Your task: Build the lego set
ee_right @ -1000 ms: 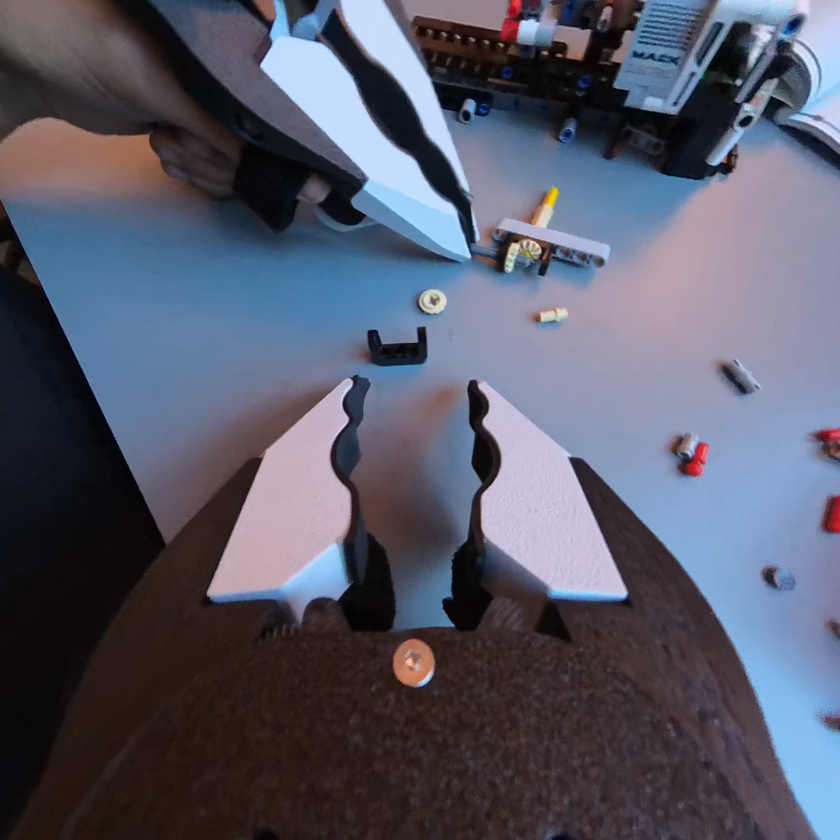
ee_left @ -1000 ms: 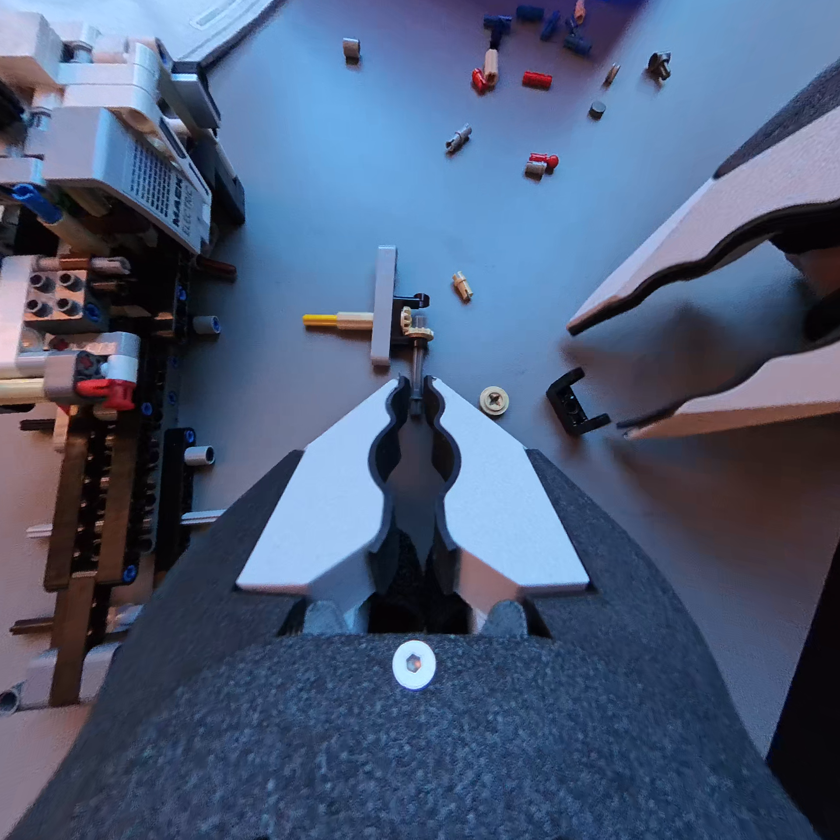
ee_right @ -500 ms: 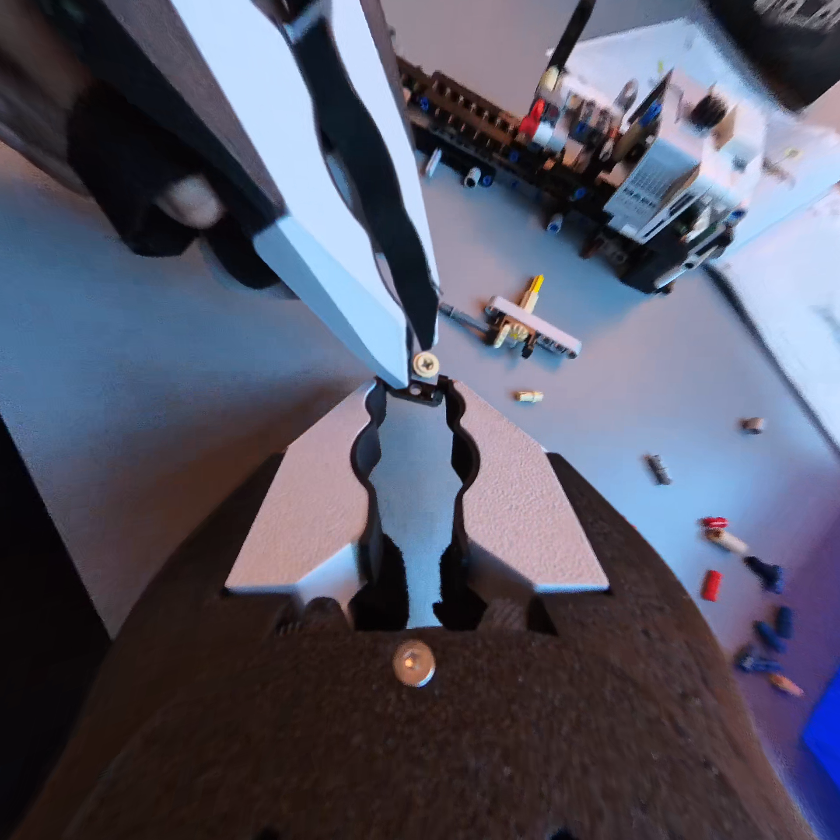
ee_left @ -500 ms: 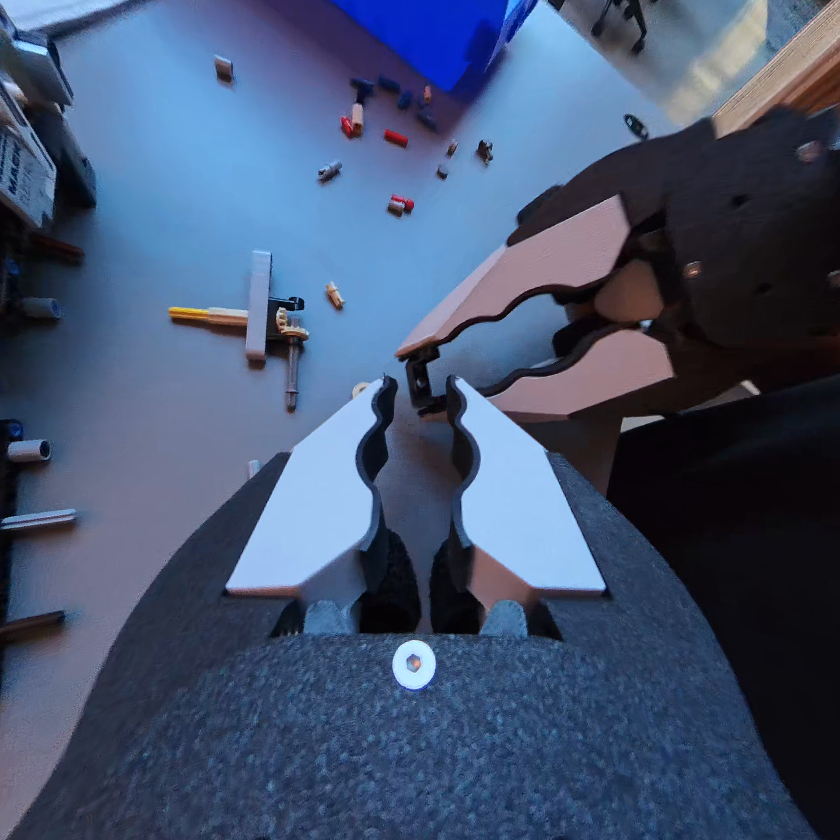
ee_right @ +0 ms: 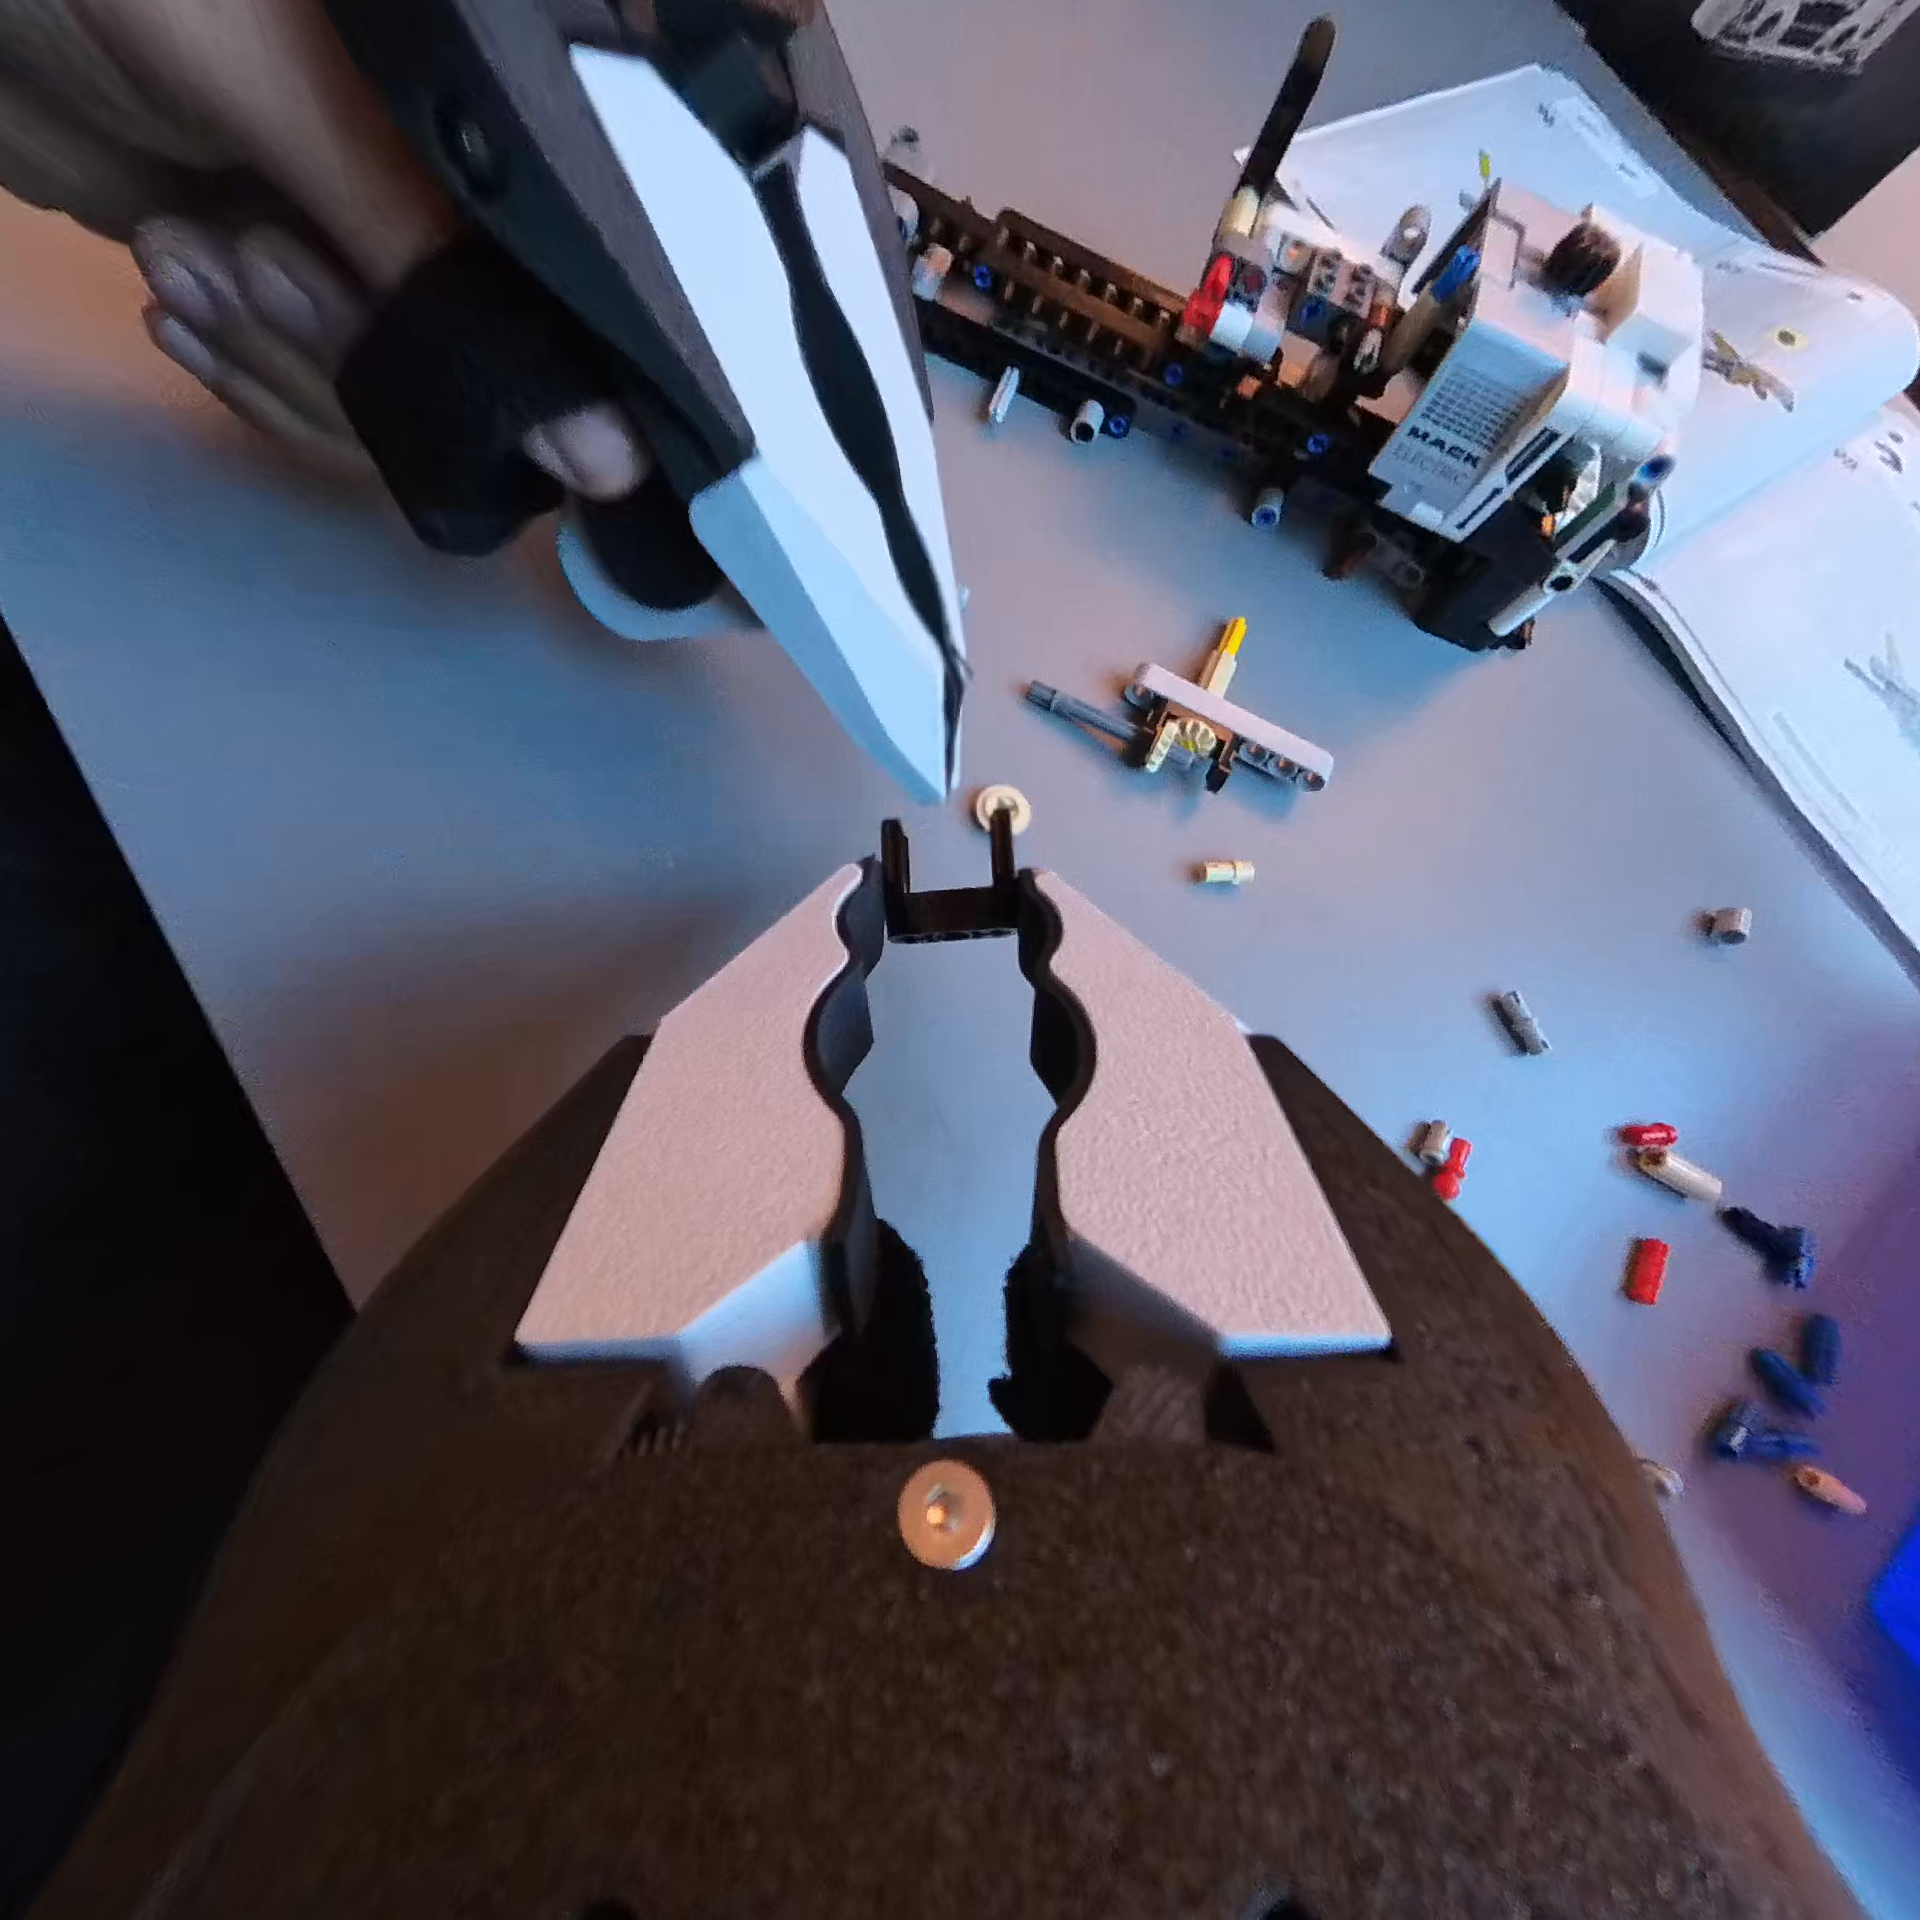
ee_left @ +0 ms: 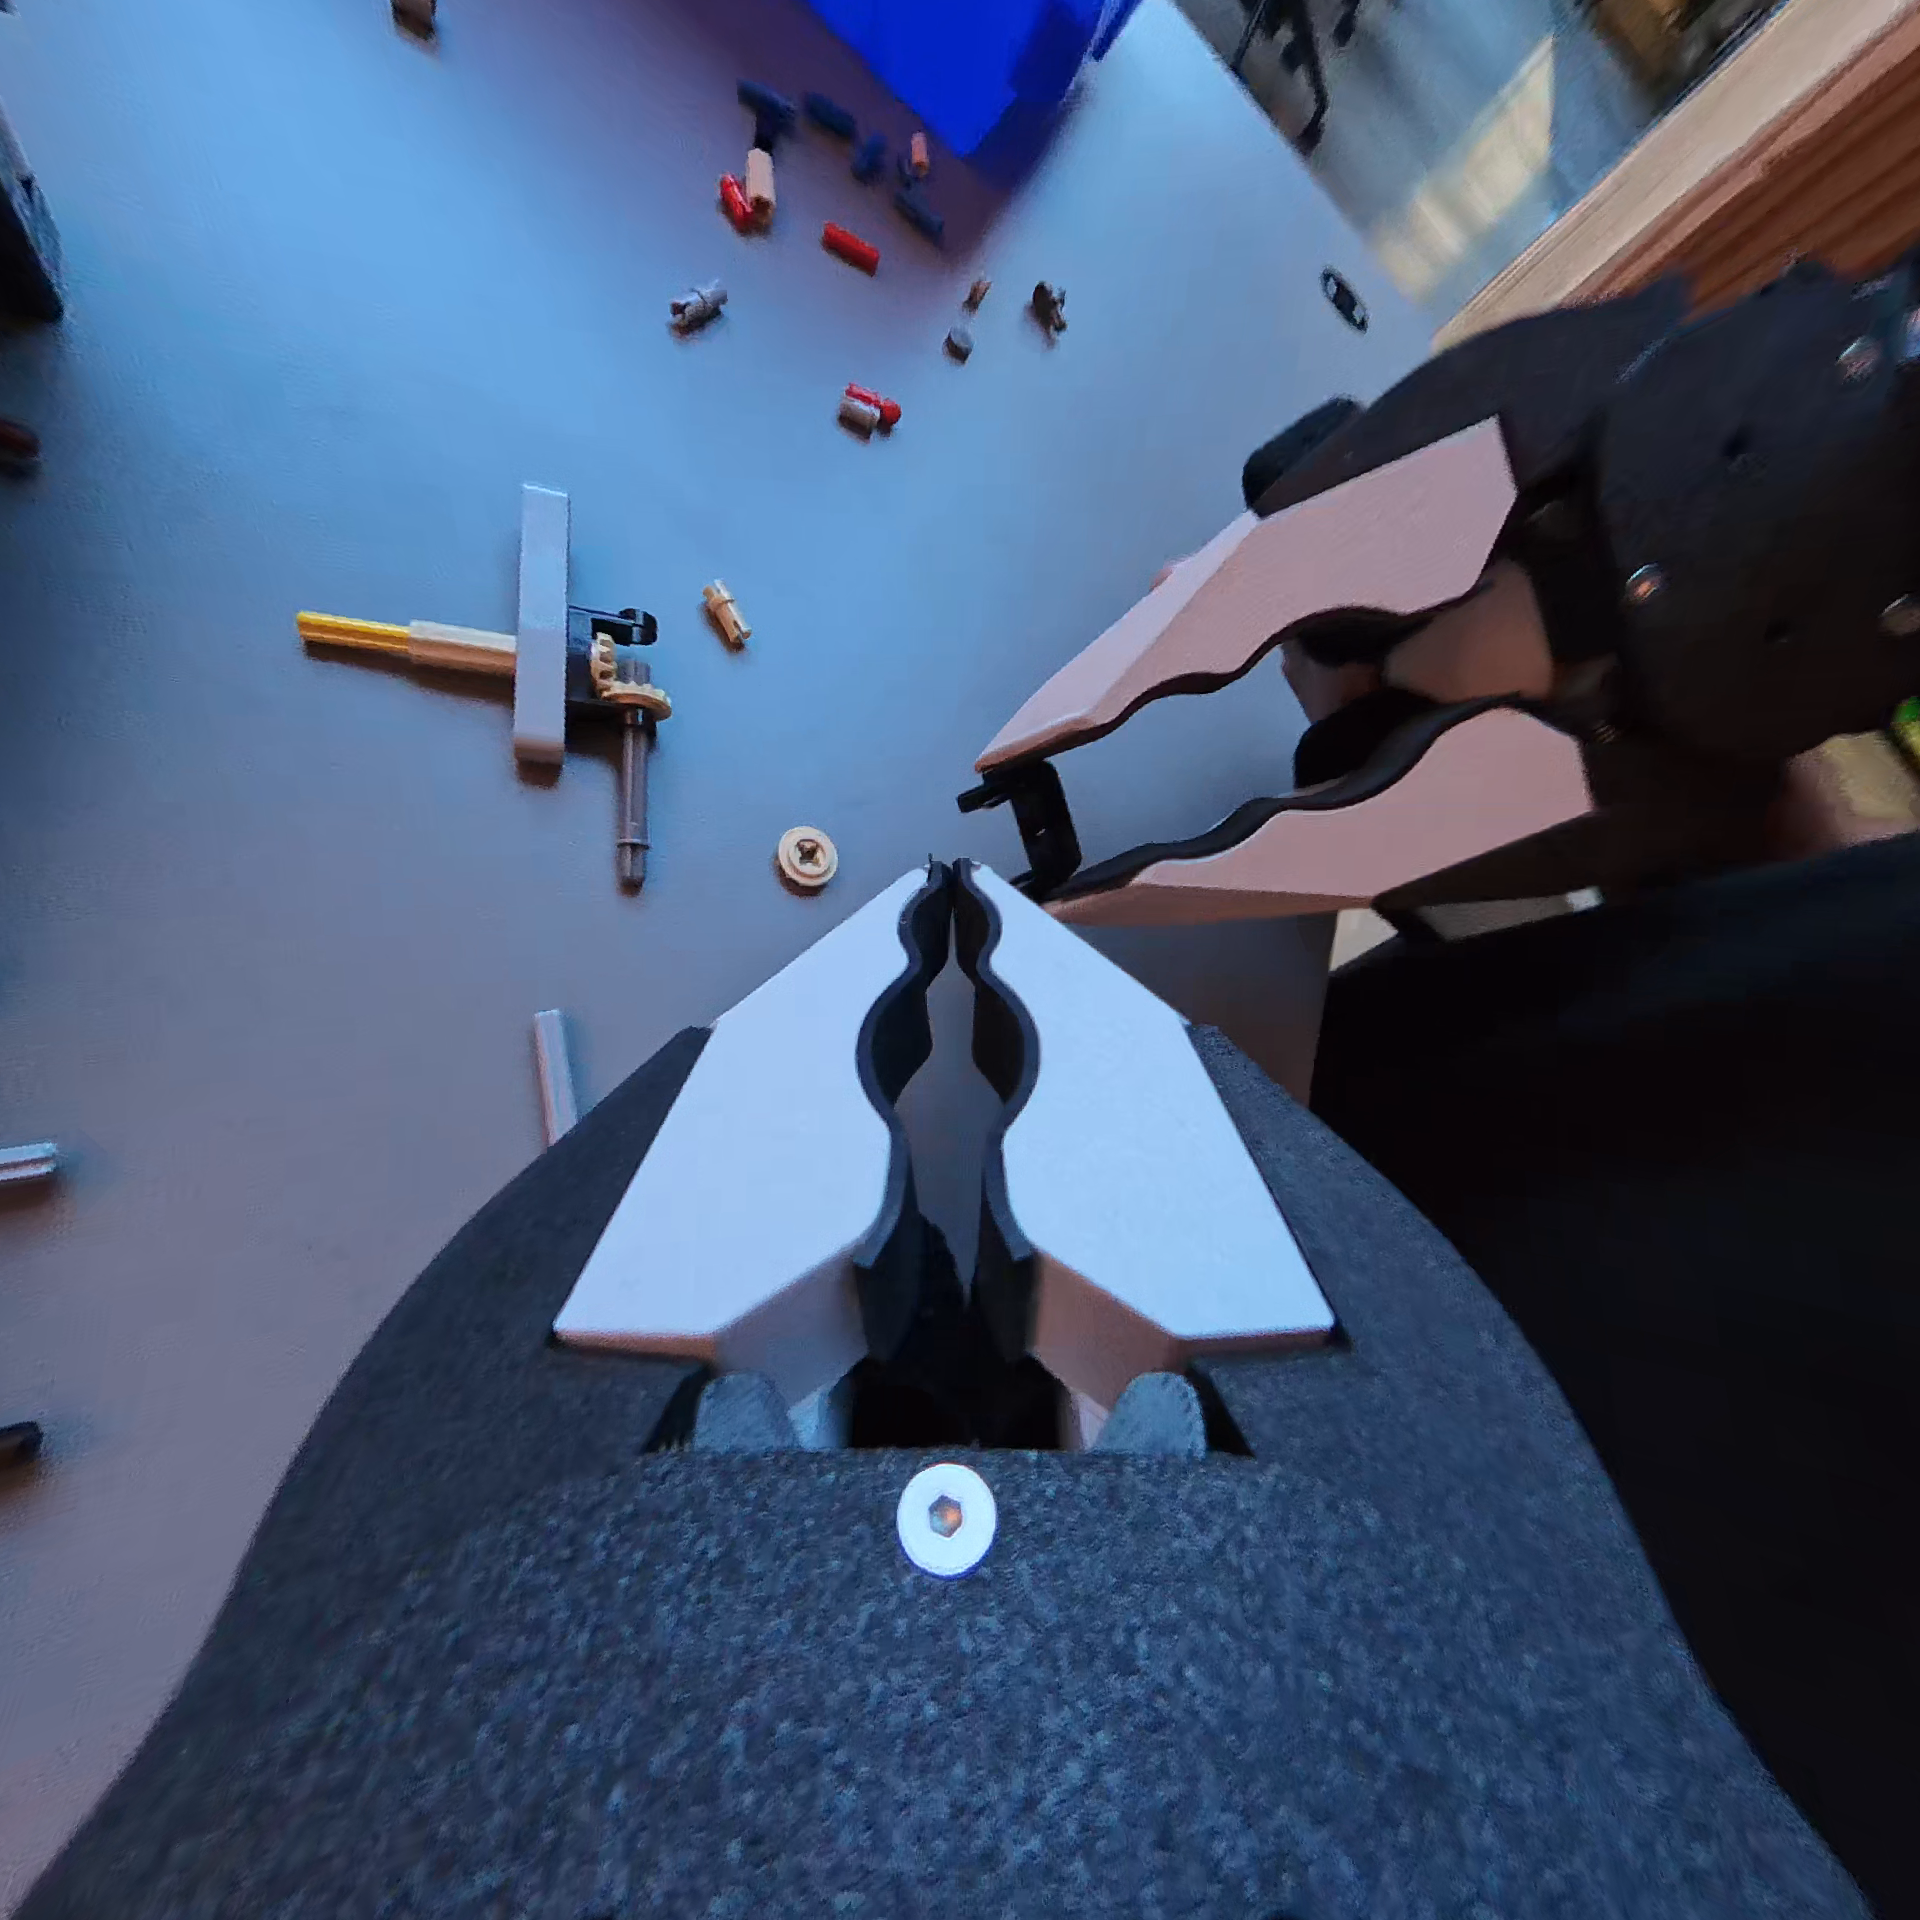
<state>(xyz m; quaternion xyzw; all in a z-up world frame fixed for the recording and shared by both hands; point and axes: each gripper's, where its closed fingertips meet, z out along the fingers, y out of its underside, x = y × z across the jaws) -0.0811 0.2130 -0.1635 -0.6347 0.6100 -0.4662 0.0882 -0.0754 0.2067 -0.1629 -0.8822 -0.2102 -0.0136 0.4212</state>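
Gripping the black bracket (ee_right: 948, 906) across its long axis, prongs pointing far, the right gripper (ee_right: 951, 894) is holding it just beside the closed, empty left gripper (ee_left: 951, 868), near the tan disc (ee_left: 807, 857).

The table (ee_right: 416, 790) was plain pale grey. The U-shaped bracket (ee_right: 951, 914) was black, the round disc (ee_right: 1004, 805) beside it tan. The beam (ee_right: 1231, 727) was light grey with a yellow pin (ee_right: 1231, 636). Loose pegs (ee_right: 1647, 1270) were red, others (ee_right: 1782, 1371) dark blue. The truck (ee_right: 1475, 416) was white over black.
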